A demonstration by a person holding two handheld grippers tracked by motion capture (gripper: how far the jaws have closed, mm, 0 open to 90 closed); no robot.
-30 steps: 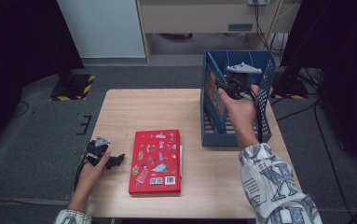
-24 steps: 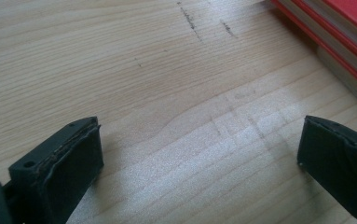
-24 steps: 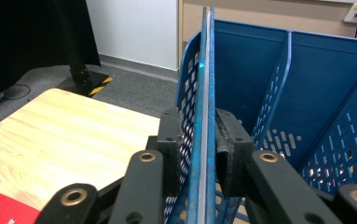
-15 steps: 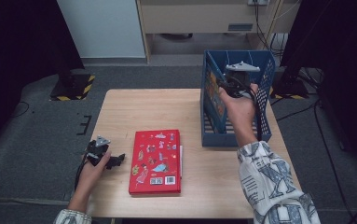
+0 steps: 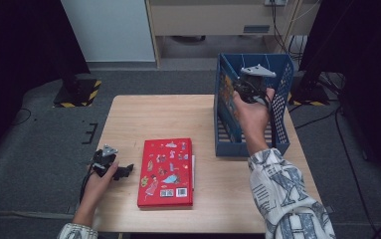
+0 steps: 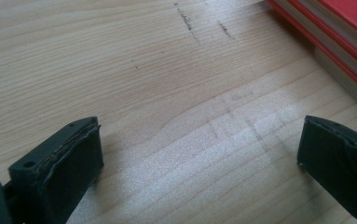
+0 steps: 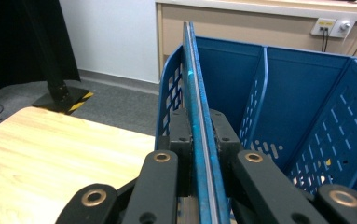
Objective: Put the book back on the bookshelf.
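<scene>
At upper right, the right tool [image 5: 251, 88] is clamped on a blue book [image 7: 199, 121] standing inside the blue file rack [image 5: 282, 107], apparently shelving it. Next: release. Left tool [image 5: 112, 168], jaws apart, waits beside the red book [image 5: 165, 172].

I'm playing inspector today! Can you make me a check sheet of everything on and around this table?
Surface: wooden table, pale, with faint dark scuffs in the left gripper view.
Job's things: blue book standing on edge at the left wall of the blue file rack; red book lying flat on the table, closed.
Clutter: nothing seen.
Grippers: right gripper shut on the blue book's top edge; left gripper open, low over bare wood beside the red book.
Cables: one trails from the left gripper down the table edge; more hang by the back wall.
Surroundings: grey floor, black stand with a yellow-striped base, wall sockets.
</scene>
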